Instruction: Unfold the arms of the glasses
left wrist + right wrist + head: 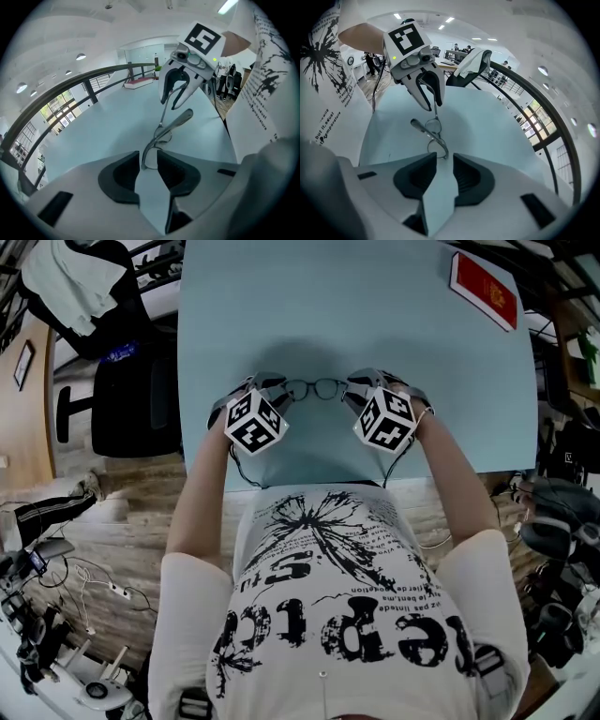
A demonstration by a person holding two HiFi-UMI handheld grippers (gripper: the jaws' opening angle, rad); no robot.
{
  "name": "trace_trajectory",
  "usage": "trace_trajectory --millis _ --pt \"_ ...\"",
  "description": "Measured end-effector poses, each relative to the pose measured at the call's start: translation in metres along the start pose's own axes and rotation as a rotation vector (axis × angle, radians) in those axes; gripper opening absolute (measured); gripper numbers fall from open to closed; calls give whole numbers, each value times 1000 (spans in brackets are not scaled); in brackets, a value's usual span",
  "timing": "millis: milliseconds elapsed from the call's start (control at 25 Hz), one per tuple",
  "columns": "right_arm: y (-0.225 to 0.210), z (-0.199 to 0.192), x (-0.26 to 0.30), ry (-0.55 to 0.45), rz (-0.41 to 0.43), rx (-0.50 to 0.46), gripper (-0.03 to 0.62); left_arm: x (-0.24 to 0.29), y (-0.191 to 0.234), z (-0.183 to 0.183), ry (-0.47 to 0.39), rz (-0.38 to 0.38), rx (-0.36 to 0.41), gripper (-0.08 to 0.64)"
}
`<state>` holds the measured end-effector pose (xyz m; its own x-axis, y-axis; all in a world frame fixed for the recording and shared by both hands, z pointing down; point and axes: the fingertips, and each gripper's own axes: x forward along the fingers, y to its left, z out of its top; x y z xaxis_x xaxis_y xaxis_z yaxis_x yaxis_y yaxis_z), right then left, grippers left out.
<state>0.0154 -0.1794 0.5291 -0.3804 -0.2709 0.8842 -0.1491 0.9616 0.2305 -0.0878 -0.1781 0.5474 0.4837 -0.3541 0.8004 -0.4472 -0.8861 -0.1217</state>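
Fingers (119, 176) of the left gripper (272, 392) stand spread. One end of the glasses (316, 388) lies in the gap between the pads, with no pad pressing on it. The right gripper (362, 392) likewise has its fingers (466, 176) apart around the opposite end of the frame. The glasses rest on the pale blue table (309, 296) between the two grippers, close to the edge nearest the person. One temple arm slants off the frame toward the person. A flat red box (484, 289) lies well apart, at the table's far right corner.
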Motion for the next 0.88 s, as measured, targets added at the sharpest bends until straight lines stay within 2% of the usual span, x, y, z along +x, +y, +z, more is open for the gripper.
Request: trace_trajectory --millis 120,360,520,680,880 --pt "2 -5 -5 -26 -39 58 119 -10 -5 -2 -38 57 -24 118" --pt "3 -16 -32 -107 -168 200 84 -48 -8 1 -156 252 -128 118" --pt "2 -6 -65 -255 -269 334 33 -84 -17 8 -216 367 -215 95" --pt "-6 8 -104 -436 -368 446 12 -123 -18 32 -354 454 -313 43" --pt "-15 22 -149 -612 -480 473 11 -172 -19 68 -551 542 -349 28"
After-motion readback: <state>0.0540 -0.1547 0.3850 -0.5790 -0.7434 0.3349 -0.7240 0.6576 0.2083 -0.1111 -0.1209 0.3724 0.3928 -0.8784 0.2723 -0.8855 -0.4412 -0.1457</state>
